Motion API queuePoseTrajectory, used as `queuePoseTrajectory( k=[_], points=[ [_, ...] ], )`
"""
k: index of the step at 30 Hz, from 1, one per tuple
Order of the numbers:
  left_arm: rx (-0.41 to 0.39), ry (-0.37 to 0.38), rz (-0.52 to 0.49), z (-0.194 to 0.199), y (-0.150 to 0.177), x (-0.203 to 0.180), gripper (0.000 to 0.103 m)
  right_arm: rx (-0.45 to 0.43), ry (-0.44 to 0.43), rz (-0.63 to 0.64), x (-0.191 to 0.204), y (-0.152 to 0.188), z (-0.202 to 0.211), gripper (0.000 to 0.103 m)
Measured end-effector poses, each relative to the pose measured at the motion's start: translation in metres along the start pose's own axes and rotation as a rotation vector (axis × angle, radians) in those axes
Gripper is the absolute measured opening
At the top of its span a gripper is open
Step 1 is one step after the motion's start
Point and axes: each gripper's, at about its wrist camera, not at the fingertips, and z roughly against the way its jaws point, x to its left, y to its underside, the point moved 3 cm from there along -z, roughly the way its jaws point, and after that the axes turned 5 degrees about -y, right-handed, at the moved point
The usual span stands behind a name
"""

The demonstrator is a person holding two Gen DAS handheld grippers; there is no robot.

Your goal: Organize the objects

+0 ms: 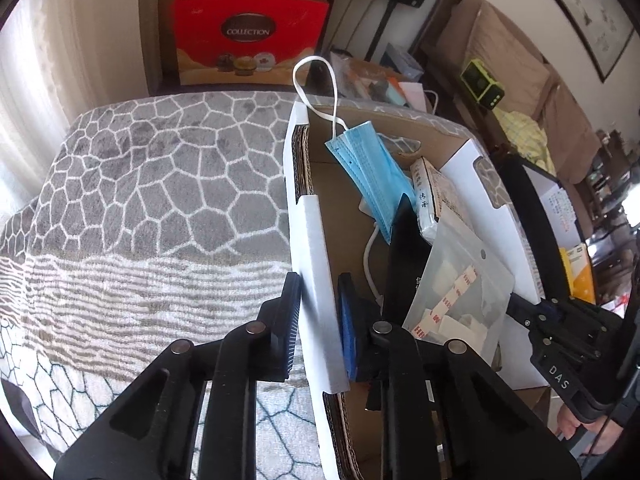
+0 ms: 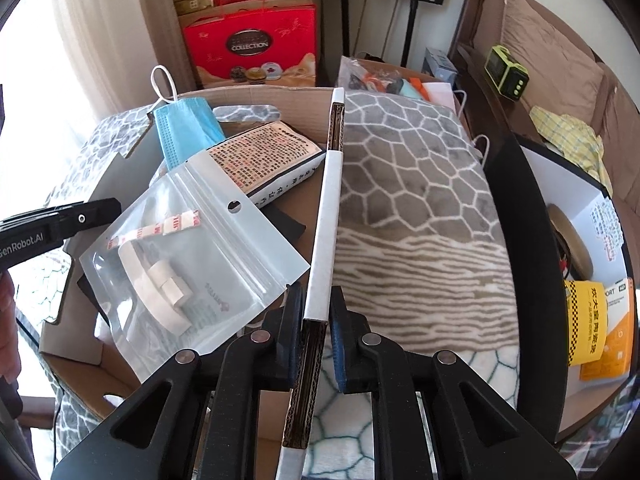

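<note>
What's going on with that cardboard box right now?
Left gripper and right gripper each straddle a side wall of the cardboard box. Mask, zip bag inside. Nothing in the way.

Brown sofa (image 2: 560, 52), pale curtain (image 1: 48, 60); daylit grey patterned blanket (image 1: 160, 168)

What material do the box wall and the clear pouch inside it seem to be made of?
Box wall: corrugated cardboard with a white, matte outer face; the fluted brown edge shows where it is cut. Clear pouch: thin, glossy plastic film, probably a zip bag; it is see-through, creased and shiny.
</note>
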Motion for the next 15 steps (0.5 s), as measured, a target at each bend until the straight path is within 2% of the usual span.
queuePoseTrajectory(
  k=[6, 15],
  points=[
    [-0.019, -0.011, 0.010, 0.008, -0.004, 0.015, 0.015, -0.004, 0.005, 0.022, 0.016, -0.004, -0.005, 0.013],
    [-0.032, -0.003, 0.010, 0.016, 0.001, 0.013, 0.016, -0.020, -0.012, -0.002, 0.012, -0.002, 0.000, 0.015]
  ],
)
